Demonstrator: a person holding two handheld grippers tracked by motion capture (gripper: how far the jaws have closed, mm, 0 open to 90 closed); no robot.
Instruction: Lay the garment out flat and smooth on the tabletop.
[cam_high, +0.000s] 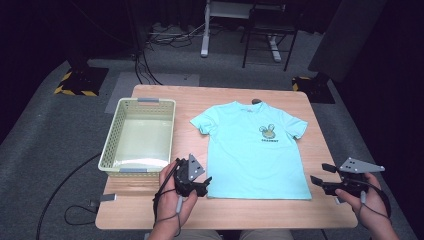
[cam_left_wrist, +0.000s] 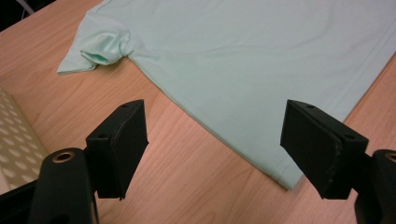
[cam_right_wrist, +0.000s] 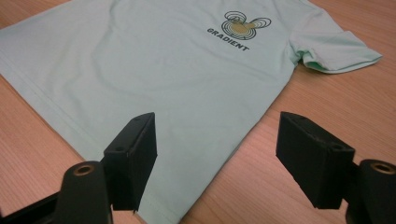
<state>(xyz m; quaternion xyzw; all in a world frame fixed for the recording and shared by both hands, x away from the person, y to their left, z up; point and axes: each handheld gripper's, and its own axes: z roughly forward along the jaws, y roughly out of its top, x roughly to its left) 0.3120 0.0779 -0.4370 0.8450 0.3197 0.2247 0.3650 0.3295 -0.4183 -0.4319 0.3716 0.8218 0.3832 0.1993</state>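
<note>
Two tools flank the bottom hem of a mint-green T-shirt (cam_high: 252, 147) that lies flat, front up, on the wooden table (cam_high: 320, 210), collar away from the person. The left tool (cam_high: 201, 186) sits at the shirt's lower left corner, its jaws spread wide with nothing between the pads; in the left gripper view (cam_left_wrist: 212, 144) that hem corner lies on the table between and just beyond the jaws, untouched. The right tool (cam_high: 320, 176) hangs near the lower right corner, just off the shirt's edge, likewise released; in the right gripper view (cam_right_wrist: 215, 158) the shirt's side edge runs between its parted jaws, and the printed logo (cam_right_wrist: 239, 29) reading GRADIENT shows farther off. A pale perforated plastic basket (cam_high: 114, 134) stands on the table left of the shirt, near the left tool.
</note>
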